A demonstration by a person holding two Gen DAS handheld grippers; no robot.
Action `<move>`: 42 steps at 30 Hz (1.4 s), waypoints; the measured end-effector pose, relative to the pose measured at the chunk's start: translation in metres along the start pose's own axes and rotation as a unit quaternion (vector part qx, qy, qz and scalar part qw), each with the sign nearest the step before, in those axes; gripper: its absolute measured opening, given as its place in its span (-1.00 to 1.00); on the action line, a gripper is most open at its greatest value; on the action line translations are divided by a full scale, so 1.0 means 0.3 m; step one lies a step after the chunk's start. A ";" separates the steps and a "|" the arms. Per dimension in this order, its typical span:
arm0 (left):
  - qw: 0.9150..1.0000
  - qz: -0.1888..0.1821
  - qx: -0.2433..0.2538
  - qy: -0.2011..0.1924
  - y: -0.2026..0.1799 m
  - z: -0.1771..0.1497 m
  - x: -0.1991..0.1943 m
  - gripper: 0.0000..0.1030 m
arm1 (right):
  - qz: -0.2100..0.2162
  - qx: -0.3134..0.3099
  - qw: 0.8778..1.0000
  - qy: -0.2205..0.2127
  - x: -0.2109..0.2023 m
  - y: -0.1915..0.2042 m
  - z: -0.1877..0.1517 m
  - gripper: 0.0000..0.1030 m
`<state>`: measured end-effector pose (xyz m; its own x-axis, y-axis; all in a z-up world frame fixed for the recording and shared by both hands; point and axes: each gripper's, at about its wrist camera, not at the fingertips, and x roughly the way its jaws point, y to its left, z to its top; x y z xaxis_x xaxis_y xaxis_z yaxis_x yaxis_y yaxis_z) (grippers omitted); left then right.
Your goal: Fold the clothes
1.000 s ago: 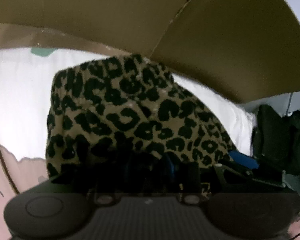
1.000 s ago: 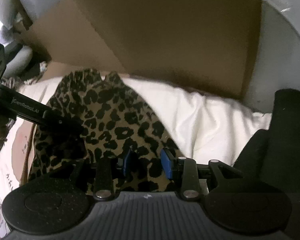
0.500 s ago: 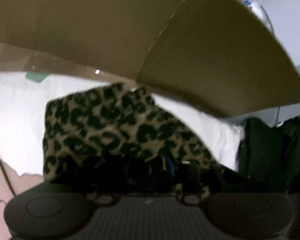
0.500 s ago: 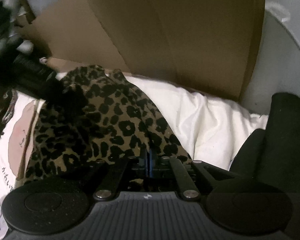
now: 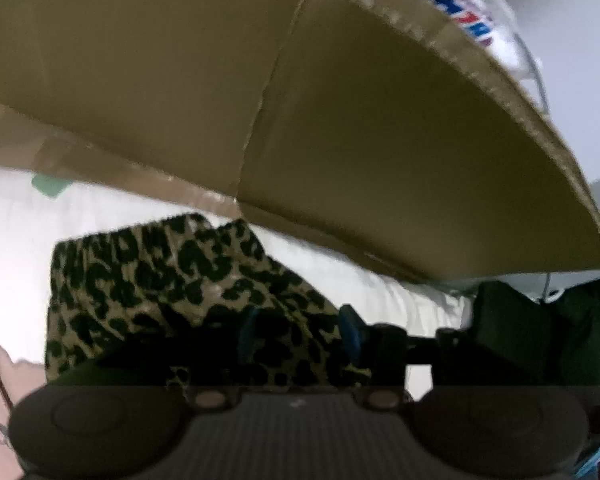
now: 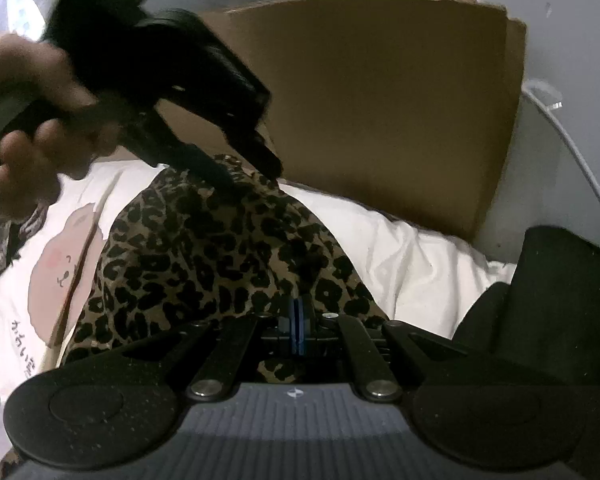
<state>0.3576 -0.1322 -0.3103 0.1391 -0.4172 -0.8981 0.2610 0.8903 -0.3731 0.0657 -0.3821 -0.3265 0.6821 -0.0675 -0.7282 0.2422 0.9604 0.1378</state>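
Right claw [image 6: 296, 326] of mine is pinched on the leopard cloth [image 6: 220, 248] bunched on white bedding [image 6: 412, 264], left claw [image 5: 298, 330] spread wide at ten o'clock over it, so folding looks unfinished.

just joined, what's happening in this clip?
A person is folding a leopard-print garment on a white bedsheet in front of a cardboard box. The right claw is shut on the garment's near edge. The left claw is open, its pads either side of the fabric. In the right view, a hand holds the left tool over the garment's far end.
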 end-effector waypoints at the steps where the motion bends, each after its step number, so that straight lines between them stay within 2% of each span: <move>1: 1.000 -0.004 -0.018 0.011 0.011 0.000 0.017 -0.08 | -0.002 -0.006 1.000 -0.003 -0.003 0.007 -0.002 -1.00; 8: 0.996 0.000 -0.082 0.035 0.062 -0.010 0.087 -0.11 | -0.003 -0.032 0.999 -0.011 -0.009 0.031 -0.013 -1.00; 10: 0.994 0.000 -0.102 0.041 0.082 -0.012 0.104 -0.39 | -0.001 -0.034 0.999 -0.014 -0.015 0.037 -0.017 -1.00; 11: 0.993 -0.001 -0.110 0.043 0.090 -0.014 0.107 -0.67 | 0.000 -0.036 0.999 -0.015 -0.018 0.041 -0.019 -1.00; 15: 0.991 -0.006 -0.124 0.041 0.104 -0.019 0.102 -0.86 | -0.011 -0.033 0.999 -0.007 -0.018 0.028 -0.034 -0.96; 17: 0.992 -0.008 -0.119 0.037 0.103 -0.017 0.096 -0.91 | -0.021 -0.012 1.000 -0.002 -0.025 -0.006 -0.045 -0.90; 19: 0.992 -0.010 -0.119 0.036 0.103 -0.014 0.091 -0.92 | -0.029 0.010 1.000 0.003 -0.035 -0.048 -0.061 -0.70; 23: 0.992 -0.019 -0.118 0.034 0.103 -0.006 0.082 -0.93 | -0.027 0.028 0.999 0.023 -0.055 -0.107 -0.099 -0.66; 25: 0.992 -0.021 -0.117 0.033 0.103 -0.003 0.079 -0.94 | -0.029 0.035 0.998 0.033 -0.065 -0.124 -0.120 -0.31; 27: 0.993 -0.022 -0.115 0.033 0.104 0.001 0.078 -0.94 | -0.034 0.042 0.998 0.038 -0.076 -0.139 -0.141 -0.26; 31: 0.993 -0.026 -0.113 0.029 0.103 0.006 0.072 -0.96 | -0.018 0.055 0.997 0.040 -0.097 -0.167 -0.163 -0.18; 38: 0.994 -0.029 -0.104 0.029 0.087 0.002 0.063 -0.98 | -0.016 0.050 0.997 0.053 -0.094 -0.181 -0.176 -0.20; 39: 0.994 -0.030 -0.103 0.029 0.086 0.005 0.062 -0.98 | -0.017 0.047 0.997 0.052 -0.095 -0.179 -0.177 -0.30; 40: 0.994 -0.032 -0.103 0.028 0.085 0.007 0.061 -0.98 | -0.019 0.044 0.998 0.052 -0.097 -0.177 -0.178 -0.61; 41: 0.994 -0.034 -0.103 0.028 0.084 0.008 0.060 -0.98 | -0.020 0.041 0.998 0.052 -0.099 -0.175 -0.179 -0.75; 42: 0.994 -0.036 -0.104 0.027 0.081 0.009 0.057 -0.99 | -0.021 0.038 0.998 0.051 -0.100 -0.173 -0.180 -0.98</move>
<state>0.3689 -0.1181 -0.3341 0.0750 -0.4755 -0.8765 0.0646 0.8795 -0.4716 -0.0046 -0.4152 -0.3480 0.5971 -0.0761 -0.7985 0.3242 0.9334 0.1535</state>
